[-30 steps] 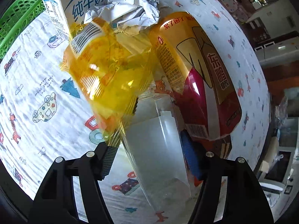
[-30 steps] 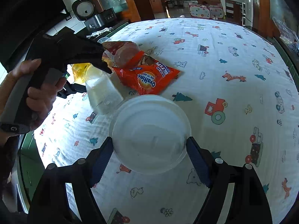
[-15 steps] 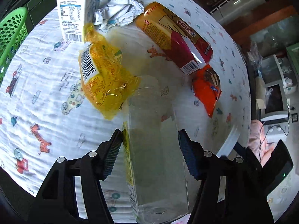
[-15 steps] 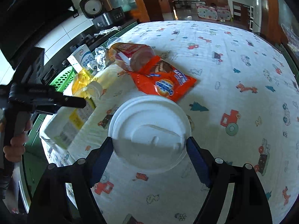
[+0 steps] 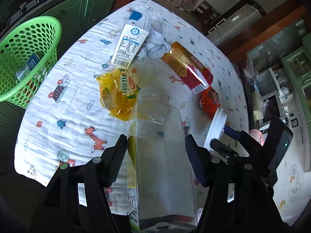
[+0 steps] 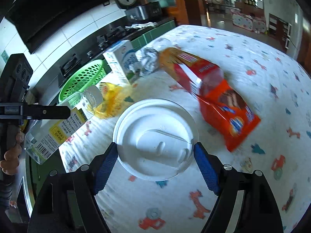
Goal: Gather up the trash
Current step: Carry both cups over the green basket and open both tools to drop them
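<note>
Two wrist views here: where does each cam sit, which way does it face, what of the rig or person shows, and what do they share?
Left wrist: on the left gripper, looking down its fingers, which clamp a clear plastic jar, toward the littered table and green basket; the right gripper shows at right.
Right wrist: on the right gripper, which clamps a white lid, facing the table and kitchen counter; the left gripper and a hand show at left.
Shared: jar, lid, basket, milk carton, yellow wrapper, orange packet.

Left wrist fisheye looks steeply down along its fingers, close over the white cartoon-print tablecloth (image 5: 64, 116). Right wrist fisheye likewise, facing across it. Both share the green perforated plastic basket (image 5: 29, 58) and white milk carton (image 6: 121, 62)
</note>
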Demonstrator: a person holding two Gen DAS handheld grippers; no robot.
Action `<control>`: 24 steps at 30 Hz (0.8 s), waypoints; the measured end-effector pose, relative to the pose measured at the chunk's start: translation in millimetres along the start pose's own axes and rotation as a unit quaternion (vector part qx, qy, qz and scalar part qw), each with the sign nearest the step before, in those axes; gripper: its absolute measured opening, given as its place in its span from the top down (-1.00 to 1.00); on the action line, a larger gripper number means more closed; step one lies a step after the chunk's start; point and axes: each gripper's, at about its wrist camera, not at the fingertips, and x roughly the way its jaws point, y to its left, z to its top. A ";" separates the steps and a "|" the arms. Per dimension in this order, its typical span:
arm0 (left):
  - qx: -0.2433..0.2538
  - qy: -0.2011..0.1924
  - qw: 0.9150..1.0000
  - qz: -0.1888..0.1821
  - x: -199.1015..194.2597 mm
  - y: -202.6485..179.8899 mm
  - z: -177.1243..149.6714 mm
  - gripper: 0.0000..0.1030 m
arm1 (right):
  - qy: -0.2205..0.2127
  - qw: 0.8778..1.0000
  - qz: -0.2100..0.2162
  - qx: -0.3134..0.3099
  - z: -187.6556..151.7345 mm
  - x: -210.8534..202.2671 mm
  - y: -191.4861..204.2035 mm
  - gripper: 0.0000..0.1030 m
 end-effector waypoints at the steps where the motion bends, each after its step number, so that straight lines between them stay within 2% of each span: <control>1: 0.002 -0.008 1.000 -0.005 -9.4 4.0 -0.9 -0.18 | -0.001 1.000 0.003 -0.007 4.8 1.0 6.1 -0.49; 7: -0.005 -0.057 0.998 -0.009 -57.8 27.1 12.5 -0.18 | -0.003 0.999 0.028 -0.045 44.3 15.1 44.0 -0.49; 14: -0.046 -0.111 0.992 0.042 -108.9 97.7 46.0 -0.18 | -0.009 0.994 0.060 -0.092 91.8 40.7 101.7 -0.49; 18: -0.070 -0.125 0.987 0.074 -124.0 144.2 69.8 -0.17 | -0.009 0.991 0.073 -0.113 117.1 59.7 135.8 -0.49; 24: -0.100 -0.113 0.983 0.106 -117.7 209.3 108.8 -0.16 | 0.000 0.988 0.080 -0.131 155.6 99.5 180.7 -0.49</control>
